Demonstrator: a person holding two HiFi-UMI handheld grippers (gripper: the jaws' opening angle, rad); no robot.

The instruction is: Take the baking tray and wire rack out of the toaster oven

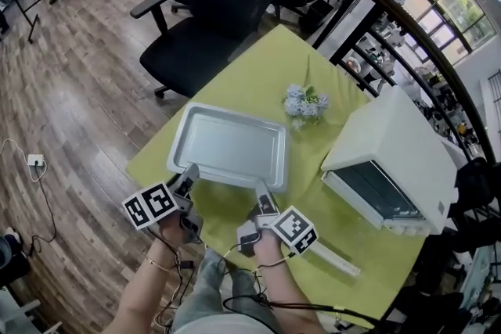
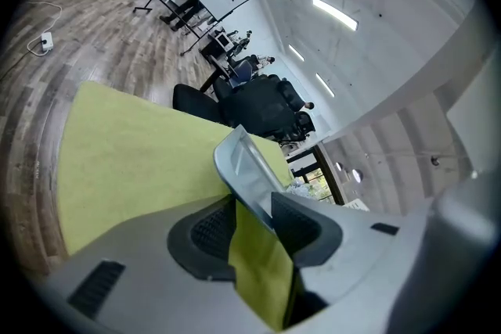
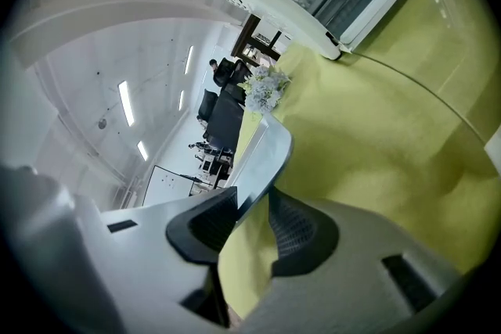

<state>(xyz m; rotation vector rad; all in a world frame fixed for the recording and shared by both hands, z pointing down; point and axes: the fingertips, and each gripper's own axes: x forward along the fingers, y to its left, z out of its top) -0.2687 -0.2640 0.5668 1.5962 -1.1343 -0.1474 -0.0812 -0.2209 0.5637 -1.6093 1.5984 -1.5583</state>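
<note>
Left gripper: lower left of frame — jaws clamped on the tray's near rim.
Right gripper: lower centre — jaws pinching the same rim.
Tray: mid-frame, over the green table.
Toaster oven: right of frame, apart from the tray.

The baking tray is bare silver-grey metal, smooth, with a dull satin sheen. The table cover under it is yellow-green cloth, matt and slightly creased. The toaster oven has a smooth white casing; its door panel is dark and glossy. On the left gripper and right gripper you see matt grey plastic shells and black pads with a fine grid texture. The floor is wood plank with a low sheen.
</note>
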